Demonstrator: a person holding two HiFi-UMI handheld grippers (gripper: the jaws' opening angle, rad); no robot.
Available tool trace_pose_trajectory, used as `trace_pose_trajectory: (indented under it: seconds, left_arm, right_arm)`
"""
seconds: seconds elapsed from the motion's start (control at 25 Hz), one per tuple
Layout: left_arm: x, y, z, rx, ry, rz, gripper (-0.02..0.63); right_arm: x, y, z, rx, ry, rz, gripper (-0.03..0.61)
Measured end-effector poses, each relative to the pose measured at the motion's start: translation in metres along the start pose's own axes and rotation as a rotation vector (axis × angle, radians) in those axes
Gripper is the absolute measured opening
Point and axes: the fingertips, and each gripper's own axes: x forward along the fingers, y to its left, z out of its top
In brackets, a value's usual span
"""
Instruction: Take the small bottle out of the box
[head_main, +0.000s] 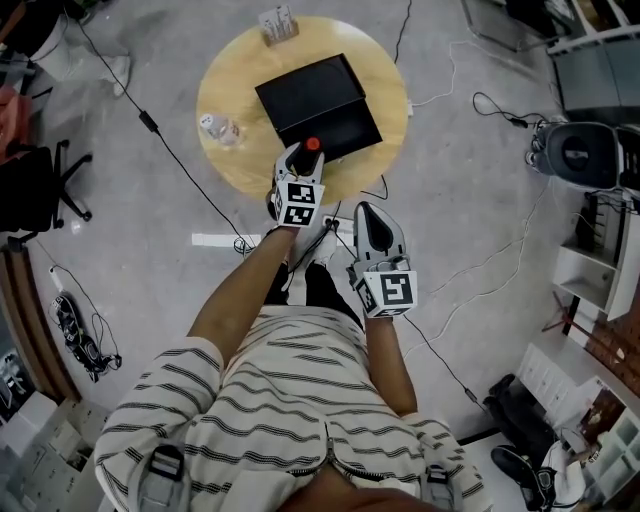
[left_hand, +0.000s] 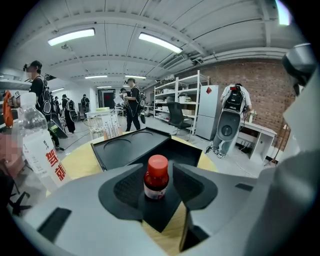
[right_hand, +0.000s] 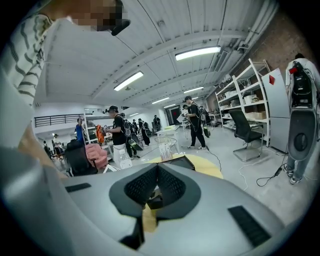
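Observation:
A small bottle (head_main: 312, 145) with a red cap and dark red contents stands upright at the near edge of the open black box (head_main: 320, 100) on the round wooden table (head_main: 235, 165). Whether it stands inside the box or just in front of it I cannot tell. In the left gripper view the bottle (left_hand: 156, 177) is between the jaws of my left gripper (left_hand: 157, 175), with a gap on each side, so the jaws are open and not pressing it. My right gripper (head_main: 362, 212) hangs off the table over the floor, shut and empty (right_hand: 157, 171).
A clear water bottle (head_main: 220, 129) with red print (left_hand: 42, 145) stands on the table left of the box. A small card stand (head_main: 278, 24) is at the table's far edge. Cables (head_main: 180, 165) run over the floor. An office chair (head_main: 40, 190) stands at the left.

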Motion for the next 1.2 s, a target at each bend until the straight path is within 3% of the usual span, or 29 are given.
trace_pose_trajectory:
  seconds: [1.2]
  left_arm:
    - [0.011, 0.004, -0.001, 0.039, 0.005, 0.005, 0.149]
  right_arm:
    - [0.002, -0.004, -0.002, 0.005, 0.005, -0.011, 0.018]
